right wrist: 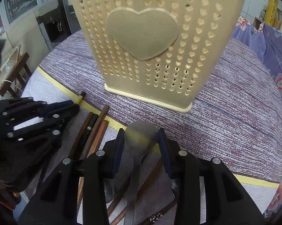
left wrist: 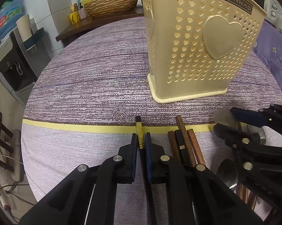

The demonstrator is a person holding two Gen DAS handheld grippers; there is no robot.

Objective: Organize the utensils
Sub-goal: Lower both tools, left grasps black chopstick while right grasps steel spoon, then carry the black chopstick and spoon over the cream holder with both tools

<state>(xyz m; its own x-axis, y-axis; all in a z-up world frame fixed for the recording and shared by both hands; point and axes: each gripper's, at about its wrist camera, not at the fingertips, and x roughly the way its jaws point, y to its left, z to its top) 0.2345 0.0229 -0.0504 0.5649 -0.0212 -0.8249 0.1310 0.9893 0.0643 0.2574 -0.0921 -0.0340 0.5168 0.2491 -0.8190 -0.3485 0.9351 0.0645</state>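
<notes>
A cream plastic utensil basket (left wrist: 197,43) with heart holes stands upright on the table; in the right wrist view the basket (right wrist: 152,45) is straight ahead. My left gripper (left wrist: 141,136) is shut on a black chopstick with a gold band (left wrist: 140,131), low over the cloth. Several brown and black chopsticks (left wrist: 184,142) lie just right of it. My right gripper (right wrist: 141,135) is shut on the bowl of a steel spoon (right wrist: 141,135), lifted a little above the table. The right gripper also shows in the left wrist view (left wrist: 223,121).
The round table wears a purple striped cloth (left wrist: 96,86) with a yellow stripe (left wrist: 75,127). More chopsticks and a steel utensil (right wrist: 107,183) lie under my right gripper. A wooden chair (right wrist: 15,71) stands at the left; a purple floral cloth (right wrist: 268,45) hangs at the right.
</notes>
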